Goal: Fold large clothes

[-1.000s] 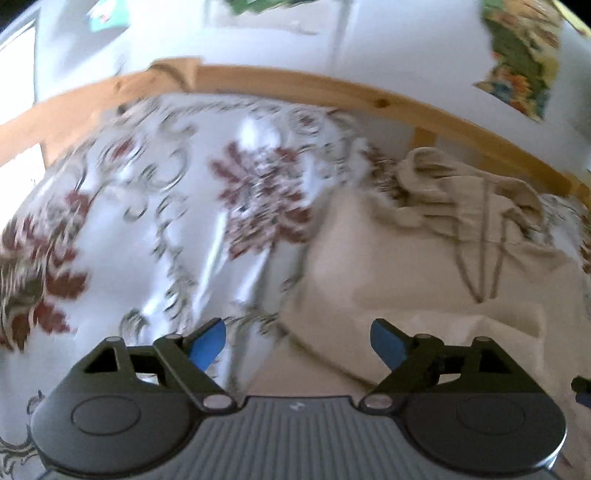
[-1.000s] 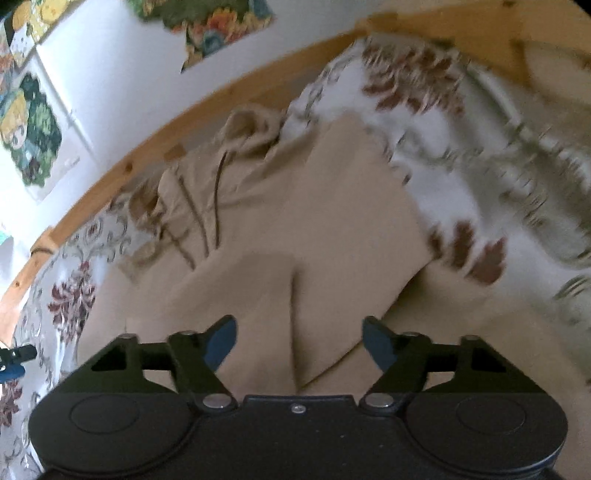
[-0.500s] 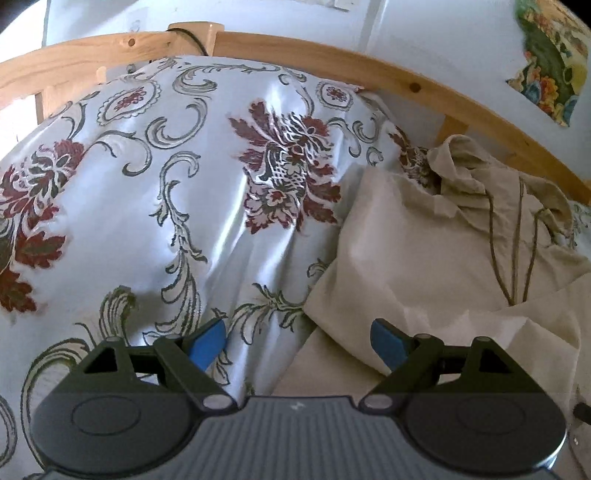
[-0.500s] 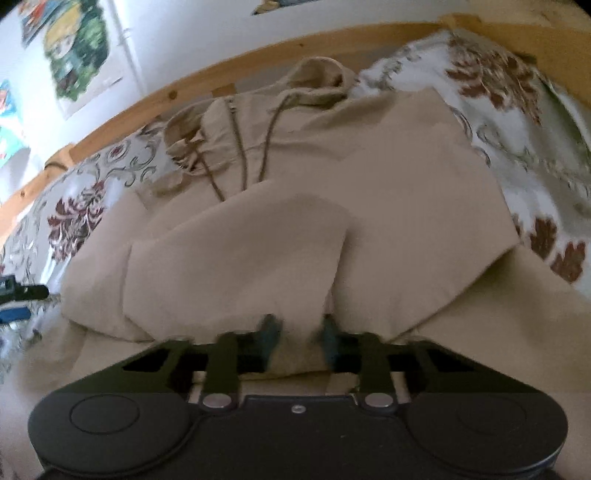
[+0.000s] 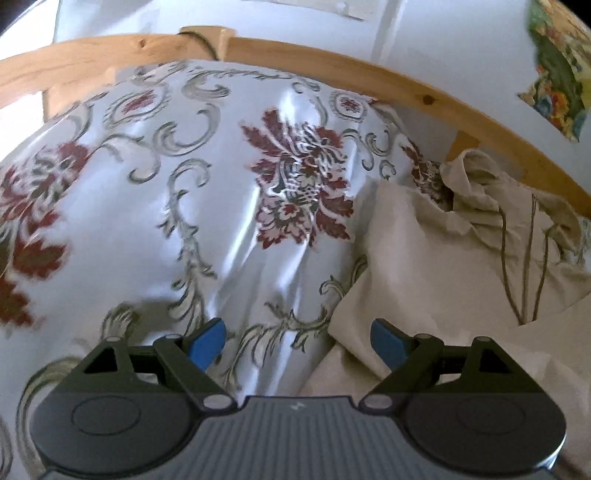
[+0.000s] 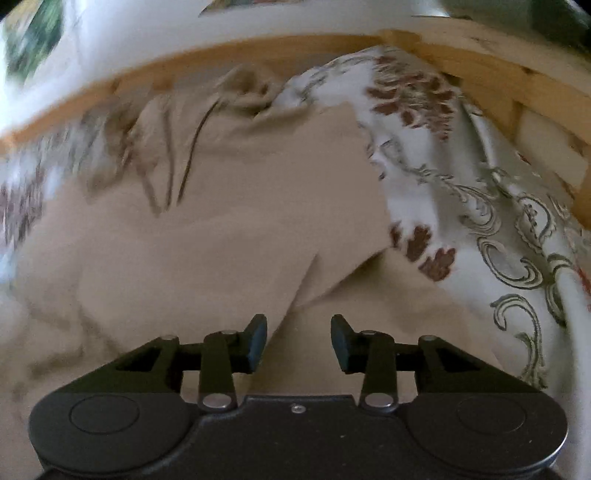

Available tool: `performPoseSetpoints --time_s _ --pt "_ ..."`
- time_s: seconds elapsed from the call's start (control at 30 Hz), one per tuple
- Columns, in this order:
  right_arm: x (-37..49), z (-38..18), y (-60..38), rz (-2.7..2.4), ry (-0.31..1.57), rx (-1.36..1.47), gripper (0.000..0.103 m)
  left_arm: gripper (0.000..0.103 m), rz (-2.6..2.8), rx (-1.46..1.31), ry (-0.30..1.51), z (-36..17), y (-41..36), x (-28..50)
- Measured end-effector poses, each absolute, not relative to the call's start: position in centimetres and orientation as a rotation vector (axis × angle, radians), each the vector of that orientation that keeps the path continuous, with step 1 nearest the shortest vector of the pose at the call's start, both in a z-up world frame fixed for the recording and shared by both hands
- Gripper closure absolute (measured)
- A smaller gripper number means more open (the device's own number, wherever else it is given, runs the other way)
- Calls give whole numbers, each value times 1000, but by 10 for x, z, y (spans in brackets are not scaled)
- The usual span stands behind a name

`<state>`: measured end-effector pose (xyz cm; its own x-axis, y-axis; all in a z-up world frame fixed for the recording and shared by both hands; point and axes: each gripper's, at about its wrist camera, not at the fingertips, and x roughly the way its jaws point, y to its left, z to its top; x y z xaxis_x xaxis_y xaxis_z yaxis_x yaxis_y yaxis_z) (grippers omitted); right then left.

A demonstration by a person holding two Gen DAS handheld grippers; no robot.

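A shiny white bedspread (image 5: pixel 229 236) with dark red flowers and grey scrolls covers the bed. A pale wooden rail (image 5: pixel 332 70) runs behind it. Colourful pictures (image 5: pixel 557 70) hang on the white wall (image 5: pixel 295 26).

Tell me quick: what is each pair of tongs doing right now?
Left tongs: wide open, empty, above the floral bedspread.
Right tongs: have just been opening, part open over the beige hoodie, gripping nothing.
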<state>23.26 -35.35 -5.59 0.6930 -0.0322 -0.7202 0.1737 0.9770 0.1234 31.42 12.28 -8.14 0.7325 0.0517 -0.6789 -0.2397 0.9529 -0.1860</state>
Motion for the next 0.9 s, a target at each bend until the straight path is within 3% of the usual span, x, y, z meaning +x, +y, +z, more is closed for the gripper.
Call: performPoseSetpoints --time_s 0.07,0.23,0.27,0.33,0.37,0.4,0.43,0.53,0.77,0.8,0.87,0.9 --pt "242 -59 -356 -103 727 192 46 29 143 -248 738 -89 120 321" --pt "269 -83 -357 -18 730 211 46 43 46 -213 692 -97 112 328" --pt "274 -87 -357 -8 737 212 46 53 31 -211 683 -96 110 329" --pt "287 -93 -353 -3 751 191 46 99 -3 -192 697 -96 105 337" --pt "290 -97 -348 -14 765 174 52 103 -14 -176 725 -96 102 341" --pt "293 -102 -345 -18 785 158 60 103 -11 -157 722 -96 97 342" --pt "295 -105 -340 -20 806 125 79 103 -16 -134 708 -95 93 340" --pt "291 -104 -325 -25 805 7 103 103 22 -52 685 -92 80 335" --pt "290 -82 -339 -150 735 5 103 103 -95 -272 736 -96 108 340" --pt "289 -83 -346 -127 730 54 102 97 -92 -303 736 -96 112 340" --pt "287 -89 -359 -74 709 184 77 87 -76 -290 740 -99 115 343" --pt "288 -92 -363 -61 707 218 71 77 -60 -276 739 -100 116 343"
